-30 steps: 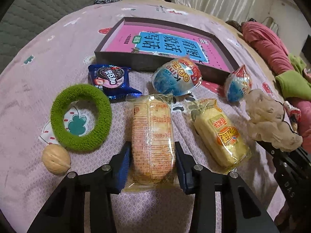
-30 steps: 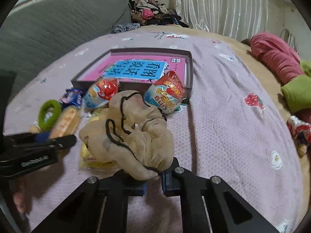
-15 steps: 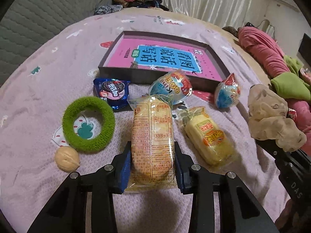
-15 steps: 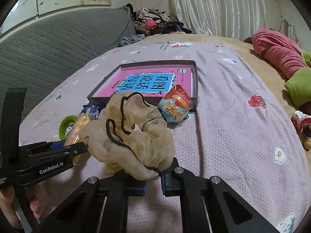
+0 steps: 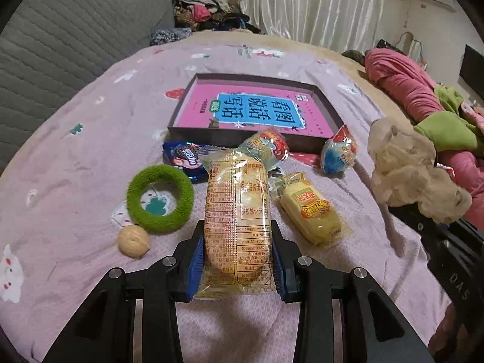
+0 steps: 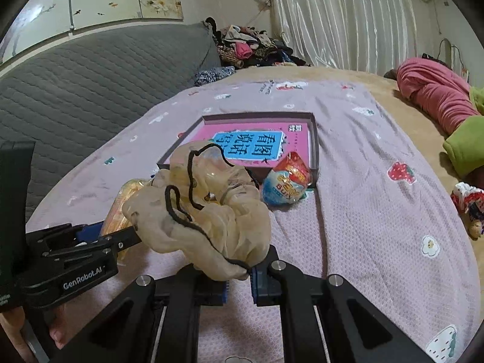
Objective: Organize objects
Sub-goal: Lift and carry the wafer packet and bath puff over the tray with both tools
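My left gripper (image 5: 237, 267) is shut on a long wrapped bread snack (image 5: 237, 211) and holds it above the bed. My right gripper (image 6: 239, 281) is shut on a beige scrunchie with a black cord (image 6: 205, 211), which also shows at the right in the left wrist view (image 5: 414, 178). Ahead lies a shallow dark box with a pink and blue book in it (image 5: 254, 110) (image 6: 257, 142). On the bedspread lie a green ring (image 5: 160, 202), a walnut (image 5: 133, 240), a blue cookie packet (image 5: 184, 161), a yellow cake packet (image 5: 311, 208) and two wrapped egg toys (image 5: 269, 145) (image 5: 338, 152).
The lilac bedspread (image 6: 378, 211) covers the bed. A grey quilted headboard (image 6: 90, 84) stands at the left. Pink and green bedding (image 6: 444, 103) lies at the right, a clothes pile (image 6: 248, 45) at the back. The left gripper's body (image 6: 66, 266) sits left of the scrunchie.
Both grippers have risen and pulled back, so the bed items look smaller and farther. The bread snack has lifted off the bedspread in my left gripper. The scrunchie stays held.
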`<state>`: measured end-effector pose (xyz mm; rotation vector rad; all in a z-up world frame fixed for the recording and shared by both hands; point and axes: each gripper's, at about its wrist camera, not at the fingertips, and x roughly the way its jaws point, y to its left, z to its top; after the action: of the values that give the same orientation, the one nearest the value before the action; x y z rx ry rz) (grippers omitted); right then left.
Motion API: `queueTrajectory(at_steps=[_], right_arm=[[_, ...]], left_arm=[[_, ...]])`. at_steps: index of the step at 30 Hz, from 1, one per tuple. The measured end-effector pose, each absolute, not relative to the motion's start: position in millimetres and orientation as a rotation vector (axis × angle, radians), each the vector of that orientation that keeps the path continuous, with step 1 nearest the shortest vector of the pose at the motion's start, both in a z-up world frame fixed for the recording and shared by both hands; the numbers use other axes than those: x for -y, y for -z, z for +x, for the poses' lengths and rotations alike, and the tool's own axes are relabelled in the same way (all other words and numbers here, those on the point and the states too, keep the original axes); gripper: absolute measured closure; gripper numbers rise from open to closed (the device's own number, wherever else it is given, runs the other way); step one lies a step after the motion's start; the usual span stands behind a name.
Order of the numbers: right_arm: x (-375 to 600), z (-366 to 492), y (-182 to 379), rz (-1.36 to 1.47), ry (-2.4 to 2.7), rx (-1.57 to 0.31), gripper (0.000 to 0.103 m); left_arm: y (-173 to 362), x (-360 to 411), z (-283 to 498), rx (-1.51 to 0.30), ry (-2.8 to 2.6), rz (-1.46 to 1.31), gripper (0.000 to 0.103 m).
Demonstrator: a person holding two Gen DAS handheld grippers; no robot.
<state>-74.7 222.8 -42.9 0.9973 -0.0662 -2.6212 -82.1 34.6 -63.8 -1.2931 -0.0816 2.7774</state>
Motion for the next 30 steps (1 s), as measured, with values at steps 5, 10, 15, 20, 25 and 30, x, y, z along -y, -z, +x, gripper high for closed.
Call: queueTrajectory(at_steps=[5, 10, 15, 20, 25, 30], right_arm=[[-219.6, -65.6, 28.8, 0.943, 2.610, 0.081, 0.093], [-219.2, -53.4, 14.8, 0.893, 2.621, 0.084, 0.093], [-219.6, -40.9, 2.3, 0.853, 2.627, 0.079, 0.093], [-218.7, -31.5, -13.3, 0.815, 2.643, 0.081, 0.093], [-219.6, -27.9, -23.2, 0.806, 2.660, 0.098, 0.093], [-222.0, -31.3, -33.0, 0.810, 2.667, 0.112, 0.093]], left_arm=[[50.8, -33.9, -68.1, 0.055, -2.812, -1.259, 0.064], [36.4, -33.9, -57.2, 0.044, -2.827, -1.219, 0.064], [17.8, -37.1, -46.9, 0.034, -2.839, -1.161, 0.064], [-1.8, -41.0, -42.4, 0.014, -2.845, -1.103, 0.064], [-17.6, -39.4, -41.8, 0.037, -2.916, -1.084, 0.064], [-28.4, -37.1, -44.7, 0.008, -2.915, -1.067, 0.064]])
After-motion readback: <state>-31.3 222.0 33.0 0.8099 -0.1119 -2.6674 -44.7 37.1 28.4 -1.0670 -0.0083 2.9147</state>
